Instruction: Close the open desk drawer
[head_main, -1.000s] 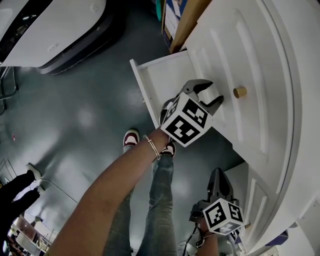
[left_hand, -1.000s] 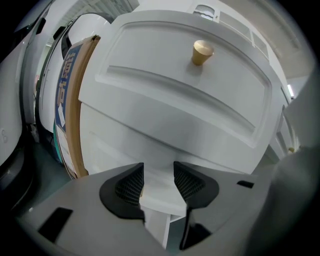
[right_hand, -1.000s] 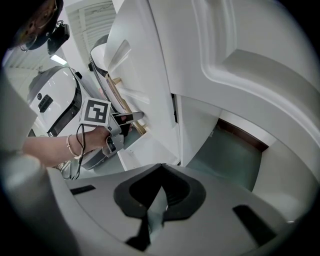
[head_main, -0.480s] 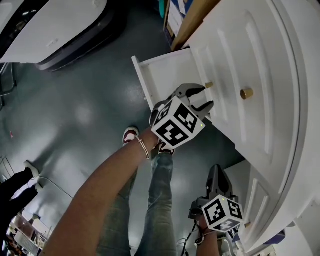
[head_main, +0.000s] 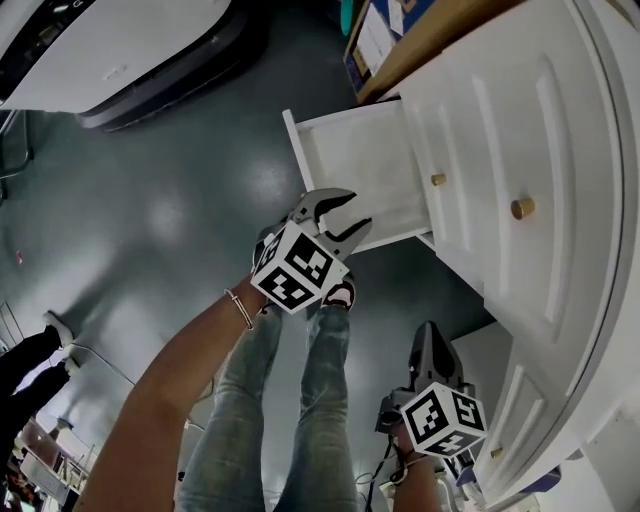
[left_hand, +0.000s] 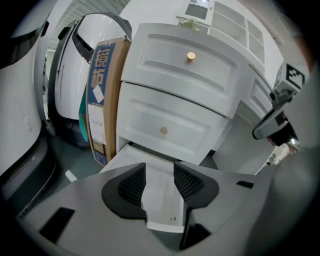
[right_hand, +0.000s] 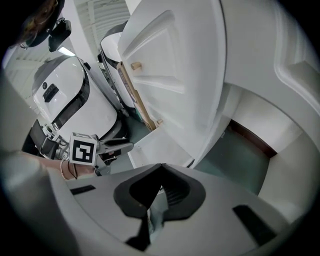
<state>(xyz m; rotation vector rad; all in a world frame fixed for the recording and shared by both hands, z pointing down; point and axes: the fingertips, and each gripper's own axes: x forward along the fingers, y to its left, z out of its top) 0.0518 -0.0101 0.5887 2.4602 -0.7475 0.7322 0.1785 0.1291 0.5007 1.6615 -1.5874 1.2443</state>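
Observation:
The white desk (head_main: 560, 150) fills the right of the head view, and its lowest drawer (head_main: 360, 165) stands pulled out to the left, empty inside. My left gripper (head_main: 355, 210) hangs open at the drawer's near front corner; whether it touches the drawer I cannot tell. In the left gripper view the drawer (left_hand: 162, 200) lies between the spread jaws of that gripper (left_hand: 160, 170), under two closed drawers with brass knobs (left_hand: 163, 131). My right gripper (head_main: 432, 345) is lower down beside the desk, shut with nothing in it; in its own view the right gripper (right_hand: 161, 170) has its pads meeting.
A cardboard box (head_main: 385, 40) leans against the desk's far side. A large white machine (head_main: 110, 50) stands at the upper left on the dark green floor. The person's legs and shoes (head_main: 335, 295) are below the drawer. Another person's leg (head_main: 40, 360) shows at the left edge.
My left gripper has moved left and down, from in front of the knobbed drawer fronts to the open drawer's front corner, jaws still open. The right gripper has barely shifted.

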